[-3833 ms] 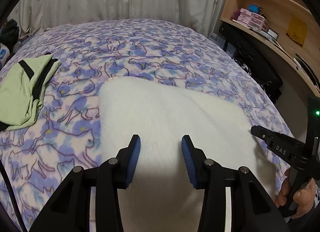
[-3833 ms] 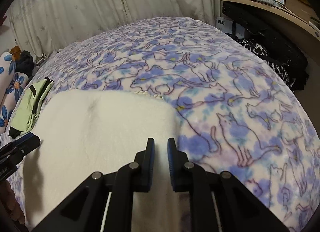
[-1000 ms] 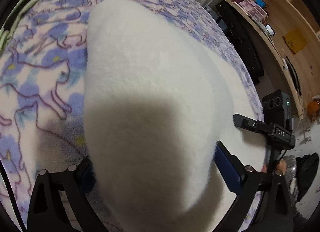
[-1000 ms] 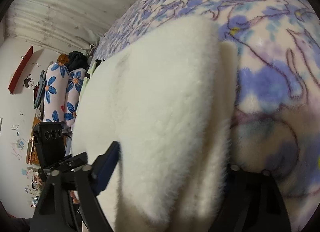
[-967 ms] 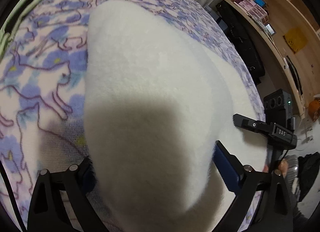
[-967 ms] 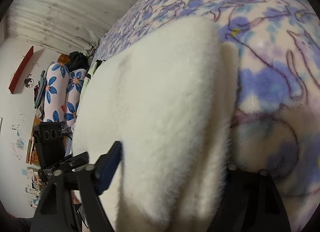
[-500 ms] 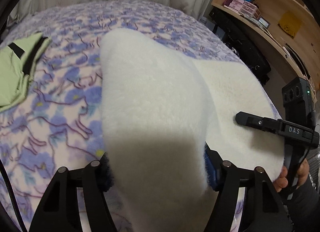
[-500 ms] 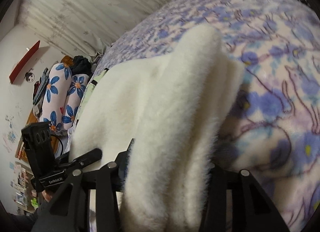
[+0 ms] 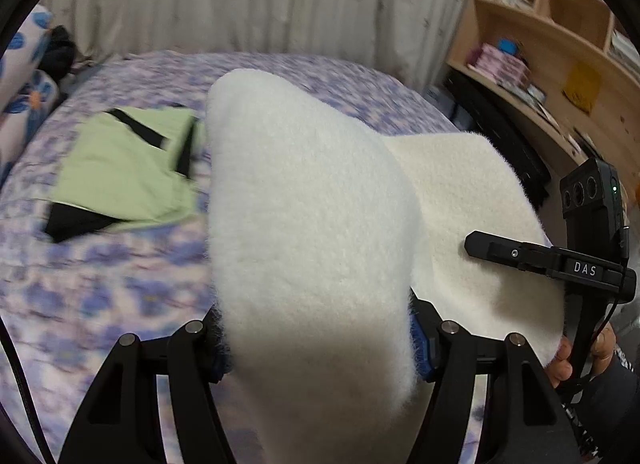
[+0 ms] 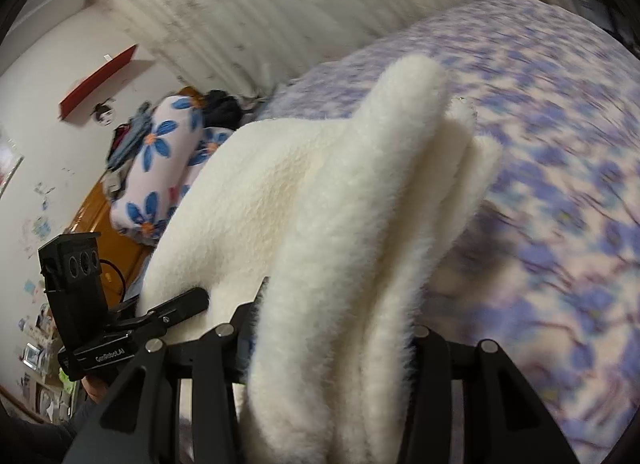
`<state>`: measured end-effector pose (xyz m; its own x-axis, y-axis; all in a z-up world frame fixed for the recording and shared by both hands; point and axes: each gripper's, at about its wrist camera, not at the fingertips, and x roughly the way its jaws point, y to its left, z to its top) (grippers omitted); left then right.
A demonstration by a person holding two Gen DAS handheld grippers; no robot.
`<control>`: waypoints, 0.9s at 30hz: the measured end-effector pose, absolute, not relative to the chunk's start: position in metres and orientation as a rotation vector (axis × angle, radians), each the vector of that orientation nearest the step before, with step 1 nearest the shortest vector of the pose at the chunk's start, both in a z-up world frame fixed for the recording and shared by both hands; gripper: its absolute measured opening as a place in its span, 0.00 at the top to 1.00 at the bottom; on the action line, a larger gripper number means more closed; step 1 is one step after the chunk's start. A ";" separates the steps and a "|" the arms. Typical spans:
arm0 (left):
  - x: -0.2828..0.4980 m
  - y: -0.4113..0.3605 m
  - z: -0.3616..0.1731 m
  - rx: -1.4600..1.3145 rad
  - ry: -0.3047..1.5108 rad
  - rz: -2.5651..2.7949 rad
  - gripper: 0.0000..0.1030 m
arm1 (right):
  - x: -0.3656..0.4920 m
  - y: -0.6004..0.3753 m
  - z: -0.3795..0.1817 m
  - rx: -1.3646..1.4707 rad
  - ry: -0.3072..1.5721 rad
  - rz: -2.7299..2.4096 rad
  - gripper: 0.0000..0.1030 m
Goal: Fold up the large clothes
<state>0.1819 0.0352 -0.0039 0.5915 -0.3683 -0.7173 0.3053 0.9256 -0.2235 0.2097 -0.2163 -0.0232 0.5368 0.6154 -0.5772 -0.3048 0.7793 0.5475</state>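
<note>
White fleece (image 9: 312,203) x1 | L gripper (image 9: 320,340) + R gripper (image 10: 332,328) fingers both clamp it | green garment (image 9: 124,167) x1 on bed (image 9: 100,288)

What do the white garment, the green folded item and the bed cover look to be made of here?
White garment: thick fleece or sherpa-like pile, matte; fuzzy fibres stand out along its edges.
Green folded item: thin smooth woven or knit fabric with black trim; it lies flat with crisp folds.
Bed cover: probably soft plush fleece with a purple print, though blur hides the texture.
</note>
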 end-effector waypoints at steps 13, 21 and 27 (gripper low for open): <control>0.340 0.233 0.035 -0.032 0.773 -0.261 0.36 | 0.388 -0.024 -0.002 0.420 0.787 0.698 0.57; 0.475 0.305 -0.037 -0.012 0.860 -0.260 0.36 | 0.506 0.037 -0.080 0.484 0.863 0.646 0.57; 0.500 0.342 -0.105 -0.113 0.887 -0.254 0.15 | 0.527 0.031 -0.134 0.519 0.936 0.603 0.40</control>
